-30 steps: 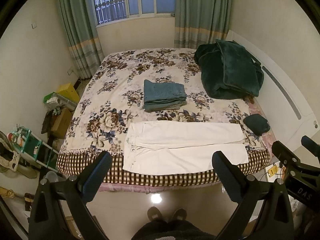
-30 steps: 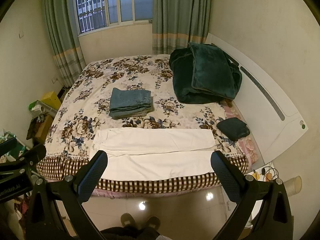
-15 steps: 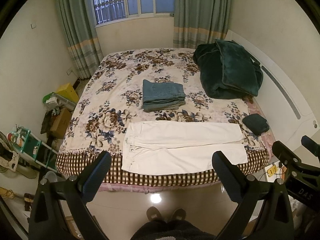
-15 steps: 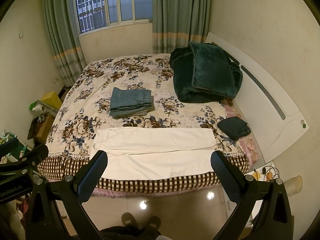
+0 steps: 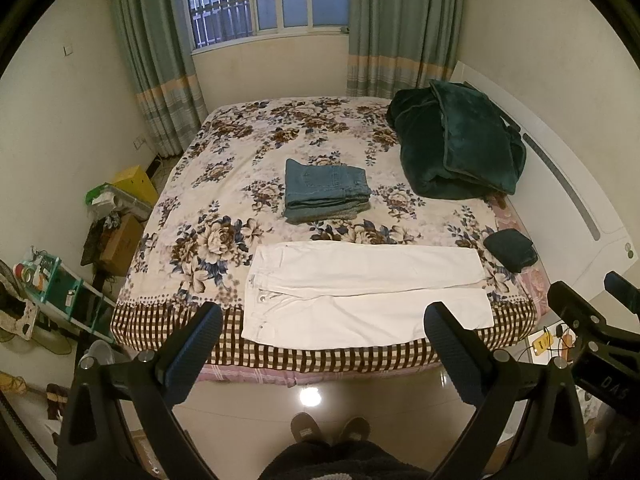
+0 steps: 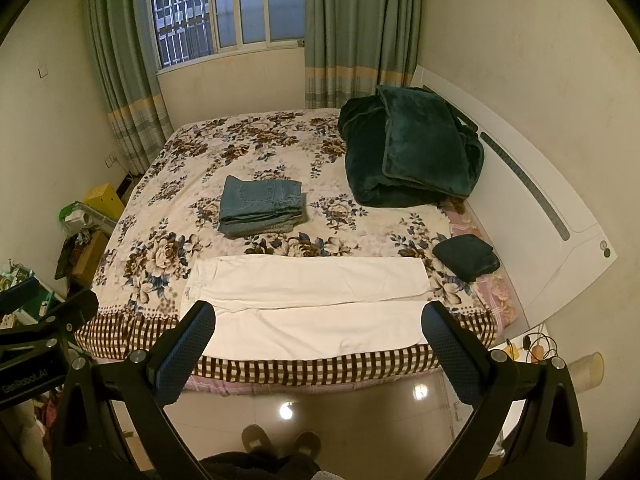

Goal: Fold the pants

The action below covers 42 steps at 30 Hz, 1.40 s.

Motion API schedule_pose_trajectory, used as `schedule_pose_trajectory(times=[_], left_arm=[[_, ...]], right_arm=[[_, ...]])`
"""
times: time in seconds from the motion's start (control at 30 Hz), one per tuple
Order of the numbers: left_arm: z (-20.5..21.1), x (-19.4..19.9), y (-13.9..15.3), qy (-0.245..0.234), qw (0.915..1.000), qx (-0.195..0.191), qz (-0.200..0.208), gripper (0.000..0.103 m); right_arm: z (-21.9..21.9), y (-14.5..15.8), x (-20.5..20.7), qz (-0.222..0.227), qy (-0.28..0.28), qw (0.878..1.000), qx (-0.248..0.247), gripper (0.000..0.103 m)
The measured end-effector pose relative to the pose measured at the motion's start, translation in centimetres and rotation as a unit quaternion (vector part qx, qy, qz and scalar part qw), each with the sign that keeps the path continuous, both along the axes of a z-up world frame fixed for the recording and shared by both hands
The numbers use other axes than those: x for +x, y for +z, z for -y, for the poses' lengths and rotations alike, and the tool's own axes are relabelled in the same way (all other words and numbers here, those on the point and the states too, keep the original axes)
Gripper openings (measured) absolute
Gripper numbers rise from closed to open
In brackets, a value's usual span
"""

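White pants (image 5: 368,292) lie flat across the near edge of the floral bed (image 5: 224,184), waist to the left, legs to the right; they also show in the right wrist view (image 6: 312,304). My left gripper (image 5: 322,354) is open and empty, held above the floor well short of the bed. My right gripper (image 6: 318,354) is open and empty too, at a like distance. Part of the right gripper (image 5: 592,344) shows at the right of the left wrist view.
Folded blue jeans (image 5: 326,192) lie mid-bed. A dark green blanket (image 5: 456,148) is heaped at the right by the white headboard (image 5: 576,208). A small dark folded cloth (image 5: 510,250) sits near the pants' leg ends. Boxes and a shelf (image 5: 52,288) stand left of the bed.
Both views have shifted only slightly; the pants and both grippers stand as before.
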<state>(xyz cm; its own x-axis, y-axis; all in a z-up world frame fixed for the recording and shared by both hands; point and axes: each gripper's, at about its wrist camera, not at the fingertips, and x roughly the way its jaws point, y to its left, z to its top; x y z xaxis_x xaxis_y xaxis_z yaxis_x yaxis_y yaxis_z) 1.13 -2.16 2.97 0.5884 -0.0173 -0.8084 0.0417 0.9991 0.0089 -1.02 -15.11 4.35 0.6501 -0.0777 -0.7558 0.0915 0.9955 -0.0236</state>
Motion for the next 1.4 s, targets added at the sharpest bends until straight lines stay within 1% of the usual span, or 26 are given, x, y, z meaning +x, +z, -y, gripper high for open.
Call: schedule_pose_trajectory(times=[0.6,0.87,0.97,1.17,1.23,1.3,1.37,1.4], left_arm=[[-0.2,-0.1,0.1,0.000,1.0000,-0.001,0.001,0.103],[0.0,-0.1,0.6,0.006,1.0000,-0.001,0.000,0.103],[-0.4,-0.7,0.1,0.012,0.9999,-0.002,0.001,0.103],[0.1,-0.2,-0.6,0.026,0.9997,-0.001,-0.001,0.103],[0.1,0.4,-1.0,0.033,0.9994,0.003,0.008,0.103],[-0.2,1.8,-1.8,0.047,0.9986,0.015,0.017,0.103],[-0.5,3.4,-2.7,0.062,0.9976,0.019,0.022,0.103],[-0.9,5.0,-3.5,0.075,0.9967,0.026,0.019,0.103]], right_arm=[[0.0,-0.2,-0.1,-0.001,0.000,1.000,0.000,0.103],[-0.7,0.8,-0.9,-0.003,0.004,1.000,0.003,0.103],[-0.7,1.0,-1.0,-0.006,0.009,1.000,0.004,0.103],[1.1,-0.7,-0.4,-0.012,0.019,1.000,0.011,0.103],[1.6,-1.2,0.4,-0.014,0.018,1.000,0.013,0.103],[2.1,-2.0,1.3,-0.013,0.011,1.000,0.012,0.103],[2.9,-3.4,3.0,-0.014,-0.004,1.000,0.010,0.103],[3.2,-4.2,4.1,-0.015,-0.012,1.000,0.011,0.103]])
